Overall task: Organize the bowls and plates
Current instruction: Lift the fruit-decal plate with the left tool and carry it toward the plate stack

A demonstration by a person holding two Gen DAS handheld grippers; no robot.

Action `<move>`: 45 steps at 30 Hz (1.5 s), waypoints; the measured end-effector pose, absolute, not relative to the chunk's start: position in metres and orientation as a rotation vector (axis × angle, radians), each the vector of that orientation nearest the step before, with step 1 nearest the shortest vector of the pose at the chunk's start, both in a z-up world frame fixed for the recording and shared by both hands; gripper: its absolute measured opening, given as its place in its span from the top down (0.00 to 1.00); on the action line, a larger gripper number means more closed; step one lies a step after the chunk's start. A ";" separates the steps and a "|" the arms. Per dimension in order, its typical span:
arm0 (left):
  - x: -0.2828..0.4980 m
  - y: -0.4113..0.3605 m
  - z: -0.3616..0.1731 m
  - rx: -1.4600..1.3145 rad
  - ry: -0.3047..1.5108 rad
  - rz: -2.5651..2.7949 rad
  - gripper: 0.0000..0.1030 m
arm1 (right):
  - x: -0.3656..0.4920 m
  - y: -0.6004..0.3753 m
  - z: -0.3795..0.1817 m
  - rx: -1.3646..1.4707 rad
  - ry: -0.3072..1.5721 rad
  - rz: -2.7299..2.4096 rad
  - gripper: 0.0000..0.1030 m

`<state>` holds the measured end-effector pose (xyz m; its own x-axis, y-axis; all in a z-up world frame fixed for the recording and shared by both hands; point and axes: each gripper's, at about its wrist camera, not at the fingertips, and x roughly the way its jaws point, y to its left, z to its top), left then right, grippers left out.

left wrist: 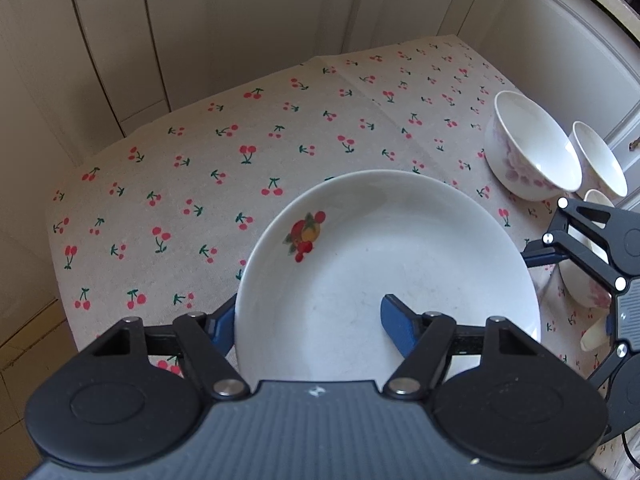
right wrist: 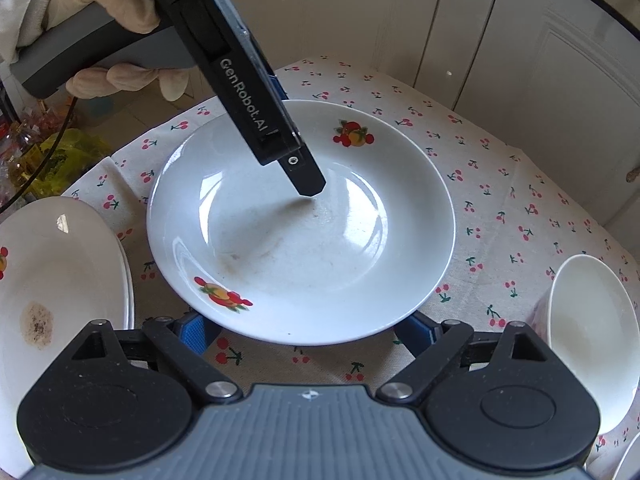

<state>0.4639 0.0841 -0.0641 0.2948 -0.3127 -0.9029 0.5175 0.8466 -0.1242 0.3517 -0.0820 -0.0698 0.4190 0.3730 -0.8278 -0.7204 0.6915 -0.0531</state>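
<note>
cherry-print tablecloth (left wrist: 248, 184), cream cabinet doors (left wrist: 256, 20), yellow bag (right wrist: 60, 160) beyond

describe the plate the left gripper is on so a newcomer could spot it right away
Start at the table with the cherry-print cloth. In its middle sits a deep white plate, with the left gripper straddling its rim, one finger inside and one outside. Unlike the stained plate to its left in the right wrist view and the pink-flowered bowls, it carries two fruit decals on its rim.
</note>
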 end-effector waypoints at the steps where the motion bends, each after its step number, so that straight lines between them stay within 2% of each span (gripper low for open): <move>1: 0.464 0.084 -0.064 0.204 1.145 -0.557 0.31 | 0.352 -0.082 -0.070 -0.438 0.897 0.709 0.09; 19: 0.469 0.080 -0.069 0.231 1.094 -0.584 0.29 | 0.347 -0.082 -0.070 -0.362 0.914 0.660 0.07; 45: 0.475 0.073 -0.069 0.288 1.095 -0.664 0.31 | 0.344 -0.082 -0.070 -0.441 0.853 0.649 0.06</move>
<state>0.4749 0.0725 -0.0690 0.2913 -0.3523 -0.8894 0.6252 0.7738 -0.1018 0.3441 -0.0820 -0.0698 0.4870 0.3455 -0.8022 -0.6815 0.7247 -0.1016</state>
